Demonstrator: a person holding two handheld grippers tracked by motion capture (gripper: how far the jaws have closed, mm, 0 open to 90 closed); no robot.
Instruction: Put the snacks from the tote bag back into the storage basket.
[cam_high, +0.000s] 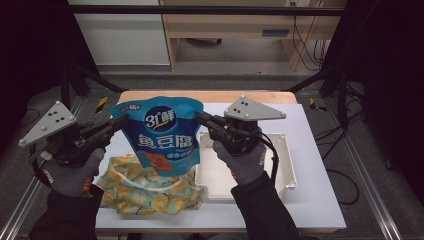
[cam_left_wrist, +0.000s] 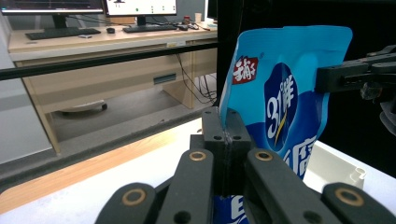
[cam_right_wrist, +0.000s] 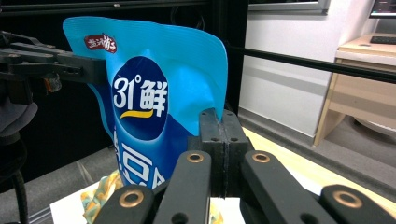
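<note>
A blue snack pouch (cam_high: 162, 135) with white lettering hangs upright in the air over the table, stretched between both grippers. My left gripper (cam_high: 120, 121) pinches the pouch's left edge, jaws shut on it; in the left gripper view the pouch (cam_left_wrist: 285, 93) rises from between the closed jaws of my left gripper (cam_left_wrist: 226, 135). My right gripper (cam_high: 198, 116) is shut on the pouch's right edge. In the right gripper view the pouch (cam_right_wrist: 149, 98) stands just beyond the closed jaws of my right gripper (cam_right_wrist: 223, 122), with the left gripper (cam_right_wrist: 95, 70) clamped on its far side.
A white rectangular bin (cam_high: 287, 165) sits on the white table sheet (cam_high: 310, 200) at the right. A yellow and green patterned fabric bag (cam_high: 150, 192) lies under the pouch at the front left. A wooden table edge (cam_high: 210, 96) runs along the back.
</note>
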